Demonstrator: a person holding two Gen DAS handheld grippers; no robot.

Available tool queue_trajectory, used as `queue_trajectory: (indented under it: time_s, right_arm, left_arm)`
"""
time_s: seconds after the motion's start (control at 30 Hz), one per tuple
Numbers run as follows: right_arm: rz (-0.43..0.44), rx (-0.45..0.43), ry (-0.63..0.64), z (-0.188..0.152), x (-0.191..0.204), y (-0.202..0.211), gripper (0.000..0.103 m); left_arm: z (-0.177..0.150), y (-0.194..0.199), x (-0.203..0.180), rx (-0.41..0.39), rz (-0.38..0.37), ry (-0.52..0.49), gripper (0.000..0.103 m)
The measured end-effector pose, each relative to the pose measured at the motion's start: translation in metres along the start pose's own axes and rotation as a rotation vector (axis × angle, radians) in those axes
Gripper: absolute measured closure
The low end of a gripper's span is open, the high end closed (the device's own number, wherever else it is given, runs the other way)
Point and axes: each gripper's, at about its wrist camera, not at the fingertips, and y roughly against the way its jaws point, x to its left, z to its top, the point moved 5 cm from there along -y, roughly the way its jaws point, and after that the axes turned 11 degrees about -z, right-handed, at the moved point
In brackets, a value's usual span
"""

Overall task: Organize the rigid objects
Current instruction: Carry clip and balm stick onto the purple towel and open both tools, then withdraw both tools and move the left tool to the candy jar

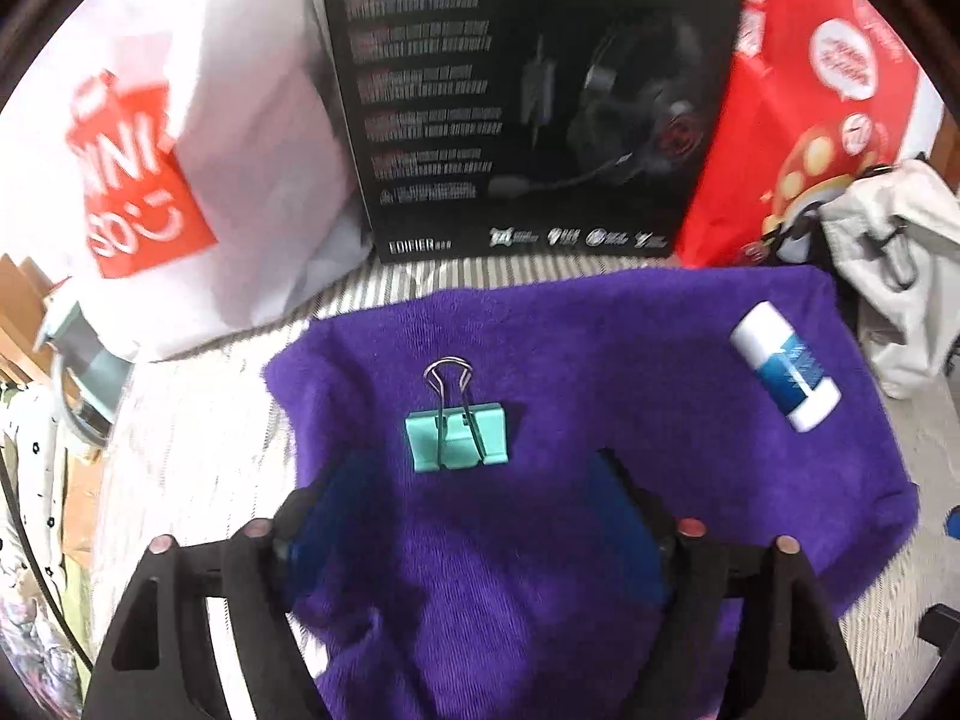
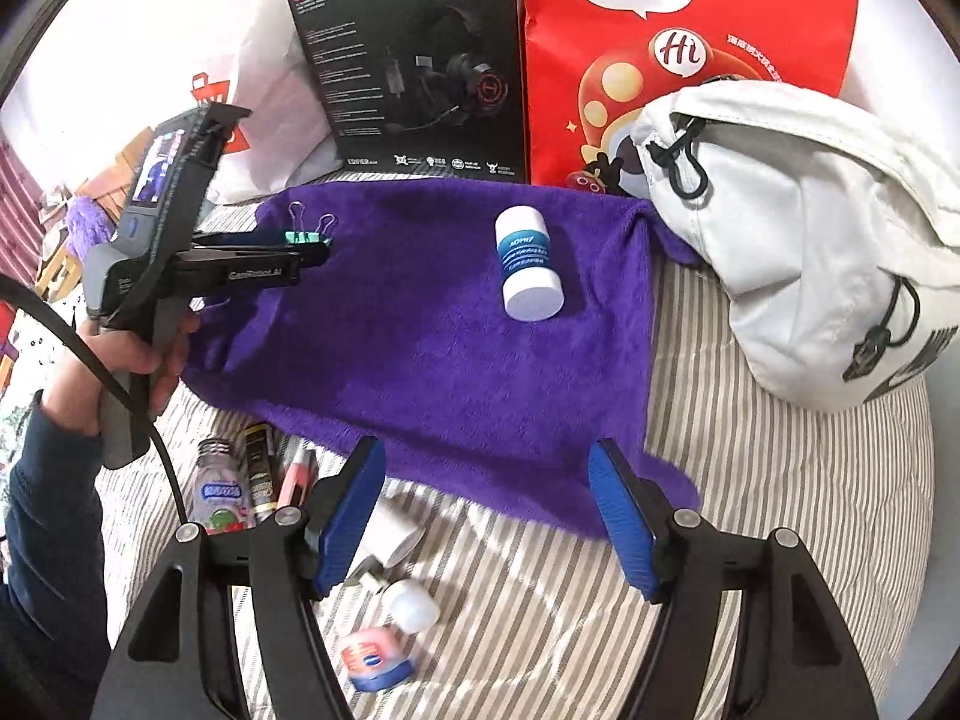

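A purple towel (image 1: 600, 360) is spread on a striped sheet. On it lies a teal binder clip (image 1: 456, 432), wire handles pointing away, just beyond my left gripper (image 1: 474, 510). That gripper is open and its blue pads (image 1: 324, 516) touch nothing. A white and blue bottle (image 1: 783, 369) lies on its side at the towel's right. In the right wrist view the bottle (image 2: 528, 264) rests mid-towel, well ahead of my right gripper (image 2: 486, 510), which is open and holds nothing. The left gripper (image 2: 318, 249) hovers by the clip (image 2: 309, 237) at the towel's far left corner.
A black headset box (image 2: 414, 60), a red bag (image 2: 684, 60) and a white shopping bag (image 1: 150, 150) stand behind the towel. A white drawstring bag (image 2: 810, 228) lies at the right. Several small bottles, tubes and a jar (image 2: 372, 654) lie on the sheet near my right fingers.
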Motion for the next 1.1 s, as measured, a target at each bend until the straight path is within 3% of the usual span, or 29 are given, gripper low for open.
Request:
queue_trajectory:
  time_s: [0.1,0.27,0.4,0.5,0.6,0.8,1.1]
  right_arm:
    - [0.019,0.009,-0.025,-0.010,0.002,0.003,0.033]
    - [0.029,0.012,-0.053,-0.029,0.003,0.009,0.032]
    - [0.033,0.007,-0.082,-0.049,0.001,0.020,0.022]
    - [0.026,-0.005,-0.104,-0.059,-0.001,0.030,0.019]
    - [0.025,-0.021,-0.125,-0.070,-0.002,0.039,0.012]
    - [-0.066,-0.056,-0.167,-0.090,-0.009,0.053,0.000]
    - [-0.149,-0.077,-0.178,-0.104,-0.011,0.062,0.000]
  left_arm:
    - [-0.001,0.021,-0.008,-0.031,0.025,-0.021,0.022]
    - [-0.005,0.066,-0.019,-0.108,0.092,-0.070,0.010]
    - [-0.013,0.092,-0.034,-0.154,0.092,-0.090,0.001]
    - [-0.028,0.110,-0.045,-0.165,0.083,-0.084,0.000]
    - [-0.048,0.113,-0.046,-0.140,0.065,-0.051,0.000]
    - [-0.092,0.109,-0.033,-0.084,0.069,0.017,0.000]
    - [-0.138,0.077,-0.033,0.022,0.078,0.088,0.000]
